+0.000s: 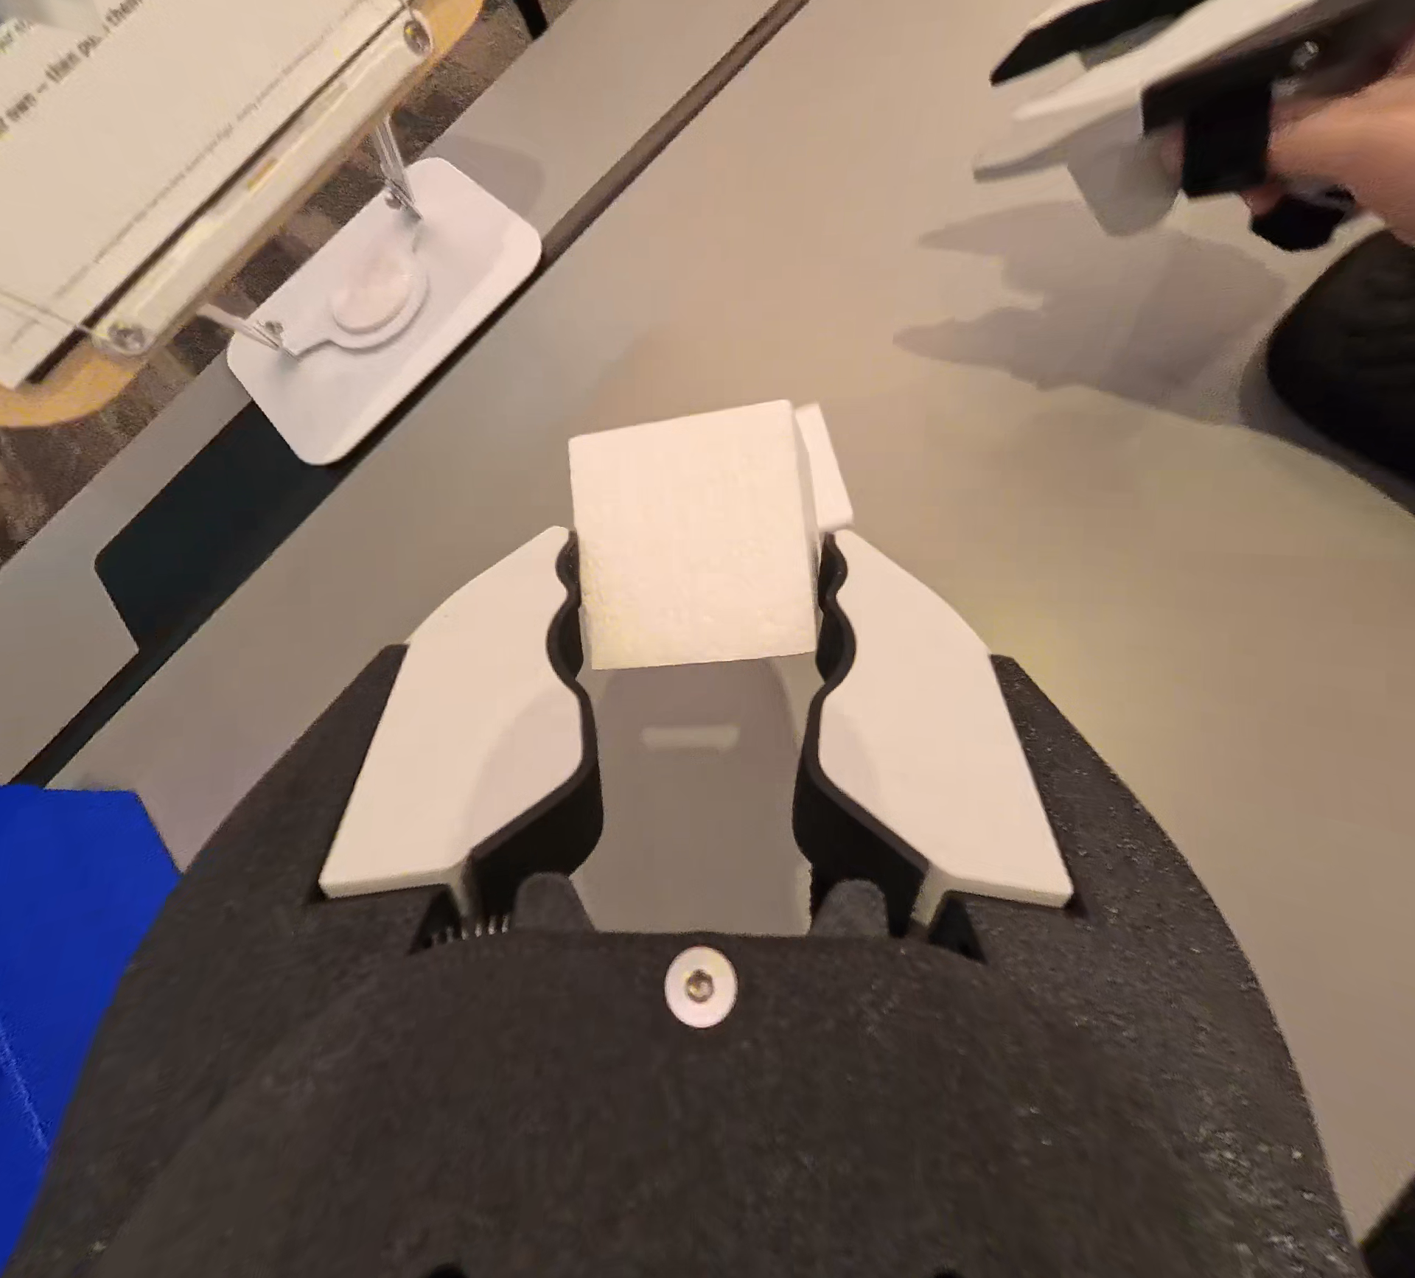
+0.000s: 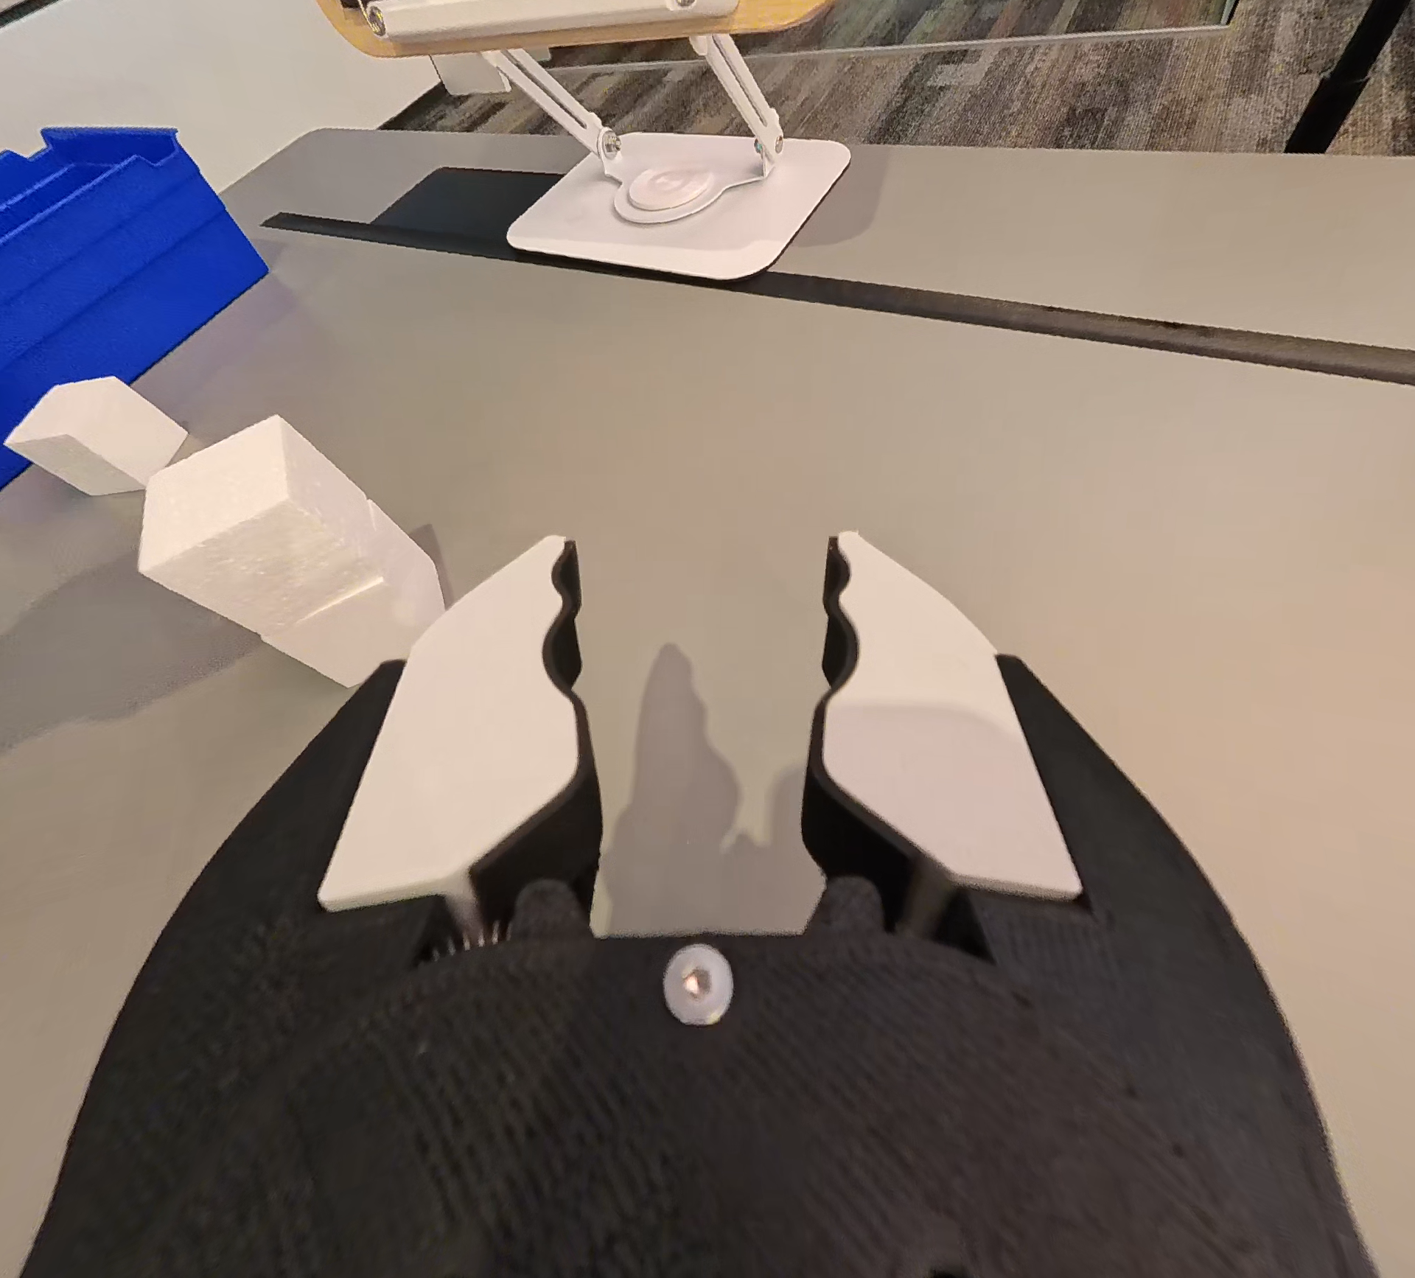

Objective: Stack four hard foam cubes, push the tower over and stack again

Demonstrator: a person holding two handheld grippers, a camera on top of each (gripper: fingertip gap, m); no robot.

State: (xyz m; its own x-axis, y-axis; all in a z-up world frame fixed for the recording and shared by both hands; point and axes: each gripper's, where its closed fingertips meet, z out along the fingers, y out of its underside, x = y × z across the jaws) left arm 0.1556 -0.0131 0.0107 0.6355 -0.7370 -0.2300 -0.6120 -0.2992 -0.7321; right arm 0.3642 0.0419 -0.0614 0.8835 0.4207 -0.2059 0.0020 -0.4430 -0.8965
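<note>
Left claw (image 1: 693, 583) clenched on one white foam cube (image 1: 689, 544), pinched by opposite side faces at the fingertips, lifted clear of the grey tabletop (image 1: 995, 552). Second white block edge (image 1: 823, 468) visible just behind the held cube; contact or gap not resolvable. Right claw (image 2: 700, 590) released, jaws wide apart, nothing between them, only bare tabletop below.

Landmark: white stand base (image 2: 681, 207) at far tabletop edge. Nearer than the base and to its left, a leaning pair of foam cubes (image 2: 283, 544), one resting on the other, tilted. Further left, a separate foam cube (image 2: 96, 433) lying beside the blue bin (image 2: 115, 261). No tower standing; judged to be in the stacking phase.

Handling estimate: cubes rigid, very light, grainy surface giving fair friction; edges likely to crumble or dent under hard squeeze. Best hold: flat opposing faces, mid-height, light pressure. Low mass means easy nudging off alignment on release.

Pose: left claw pitched downward over the tabletop, cube slightly skewed in the grip. Right claw hovering level-ish above open surface, to the right of the leaning pair, hand (image 1: 1332, 138) gripping its handle.
</note>
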